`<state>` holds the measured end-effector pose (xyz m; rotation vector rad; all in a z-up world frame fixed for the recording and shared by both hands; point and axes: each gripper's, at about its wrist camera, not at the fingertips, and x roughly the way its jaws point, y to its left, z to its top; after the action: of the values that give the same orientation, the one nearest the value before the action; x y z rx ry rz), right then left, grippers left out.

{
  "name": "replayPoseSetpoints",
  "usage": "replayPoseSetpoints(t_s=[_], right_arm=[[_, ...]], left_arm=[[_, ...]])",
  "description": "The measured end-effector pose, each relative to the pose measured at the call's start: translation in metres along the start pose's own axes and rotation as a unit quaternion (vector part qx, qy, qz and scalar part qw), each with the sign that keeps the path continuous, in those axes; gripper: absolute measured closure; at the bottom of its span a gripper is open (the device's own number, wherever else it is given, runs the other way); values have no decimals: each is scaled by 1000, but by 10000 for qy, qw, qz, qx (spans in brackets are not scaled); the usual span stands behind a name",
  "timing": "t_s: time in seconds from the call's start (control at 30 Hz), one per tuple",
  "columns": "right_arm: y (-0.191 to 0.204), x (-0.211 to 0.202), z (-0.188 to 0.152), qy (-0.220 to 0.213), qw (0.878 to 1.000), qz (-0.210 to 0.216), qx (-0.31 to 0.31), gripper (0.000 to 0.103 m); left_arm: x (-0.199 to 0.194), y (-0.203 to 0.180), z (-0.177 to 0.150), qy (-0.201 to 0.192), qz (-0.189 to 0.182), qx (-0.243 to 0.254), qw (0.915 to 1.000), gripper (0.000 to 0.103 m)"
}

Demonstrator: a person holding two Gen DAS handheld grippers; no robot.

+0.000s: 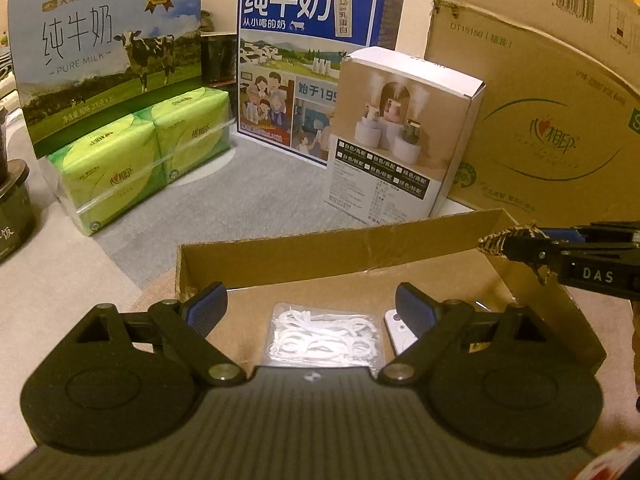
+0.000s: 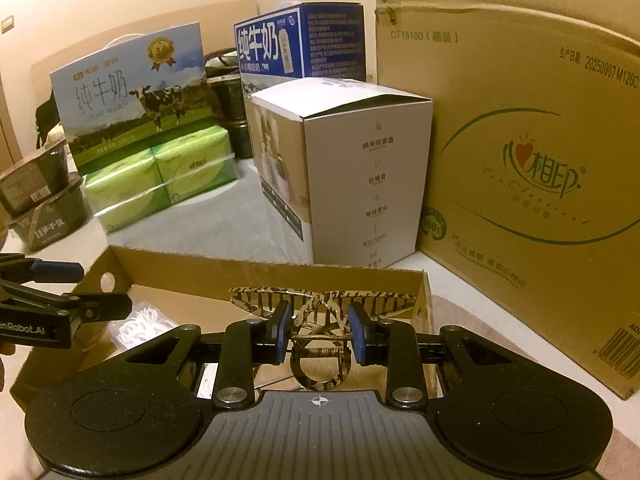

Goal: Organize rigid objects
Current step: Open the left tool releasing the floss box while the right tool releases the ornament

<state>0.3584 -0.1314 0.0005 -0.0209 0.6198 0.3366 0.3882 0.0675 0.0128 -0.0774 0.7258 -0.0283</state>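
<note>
Tortoiseshell plastic hair claw (image 2: 320,312) clamped in my right gripper (image 2: 320,334), above the shallow cardboard box (image 2: 280,270).
Inside it: floss-pick packet (image 1: 324,334), white remote (image 1: 396,328); left gripper (image 1: 310,308) fingers wide, empty.

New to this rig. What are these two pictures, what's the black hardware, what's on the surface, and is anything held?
There is no robot arm: a person holds a two-finger gripper in each hand, and each gripper carries a fisheye camera that looks out along its fingers. So each picture shows its own gripper at the bottom.

In the left wrist view the left gripper is open and holds nothing. It hangs over a shallow cardboard tray, in which lie a pack of floss picks and a white remote.

In the right wrist view the right gripper is shut on a striped hair claw, over the same tray.

Behind the tray stand two milk cartons, green tissue packs, a white box and a big cardboard carton.
</note>
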Motion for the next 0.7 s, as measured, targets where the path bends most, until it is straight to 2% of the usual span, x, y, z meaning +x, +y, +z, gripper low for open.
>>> replayPoseSetpoints(t_s=[0.3,0.43,0.5,0.53,0.57,0.7], right_arm=[[0,6,3,-29,10000,-84,44,72],[-2,9,4,-102,9999,63,31,72],[-1,7,5,-143,9999,32,-21,59],[-1,4,4,-201,9998,-37,-2,37],[-3,-1,2,-285,9995,-80,62,30],[-3,-15,-4,-241,9996,-68,156,29]], left_arm=[[-2,3,-2,-47,-18,-38,10000,13],[-4,4,-4,-65,13,-55,10000,13],[-7,5,-5,-72,25,-76,9999,13],[-8,5,-7,-76,30,-94,9999,13],[-11,5,-8,-82,25,-118,9999,13],[-24,5,-16,-116,14,-205,9997,13]])
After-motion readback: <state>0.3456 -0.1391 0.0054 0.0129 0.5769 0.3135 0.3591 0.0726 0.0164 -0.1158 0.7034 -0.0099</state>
